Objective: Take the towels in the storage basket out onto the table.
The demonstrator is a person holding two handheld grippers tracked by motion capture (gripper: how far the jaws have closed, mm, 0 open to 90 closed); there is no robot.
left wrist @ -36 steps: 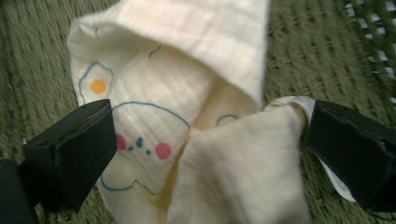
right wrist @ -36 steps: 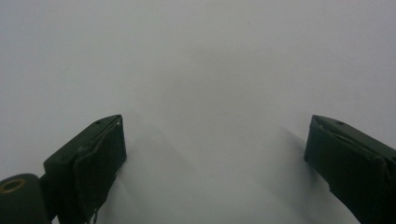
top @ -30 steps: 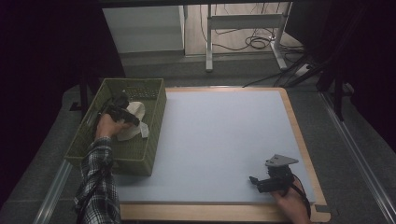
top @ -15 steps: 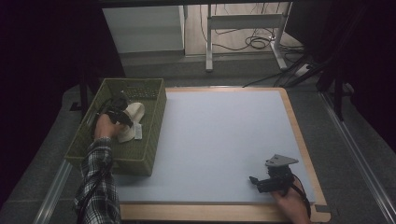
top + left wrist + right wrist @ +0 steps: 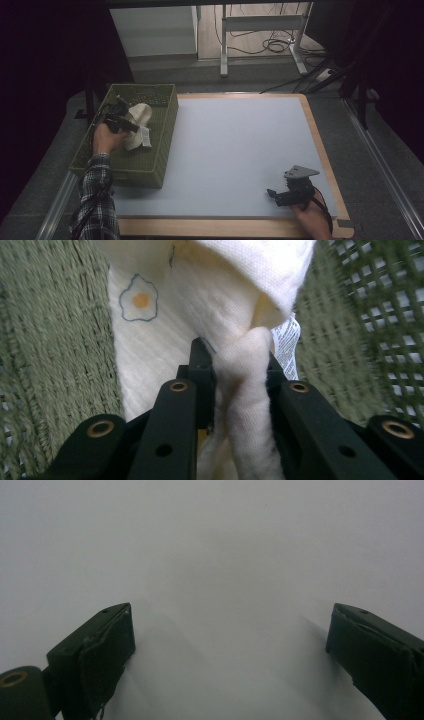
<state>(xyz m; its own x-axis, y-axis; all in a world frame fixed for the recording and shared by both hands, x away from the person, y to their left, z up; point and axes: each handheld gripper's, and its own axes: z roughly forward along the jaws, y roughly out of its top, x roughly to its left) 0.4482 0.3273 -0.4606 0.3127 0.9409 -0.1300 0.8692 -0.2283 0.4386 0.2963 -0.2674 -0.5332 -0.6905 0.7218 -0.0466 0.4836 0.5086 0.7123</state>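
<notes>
Pale table top [image 5: 235, 150], cables [image 5: 272, 45] on floor behind

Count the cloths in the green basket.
1: a cream cloth bunched in the left gripper over the green basket. More may lie hidden beneath it.

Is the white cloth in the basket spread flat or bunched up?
Bunched up. The left gripper pinches a rolled fold of the white cloth, which hangs crumpled over the green basket.
</notes>
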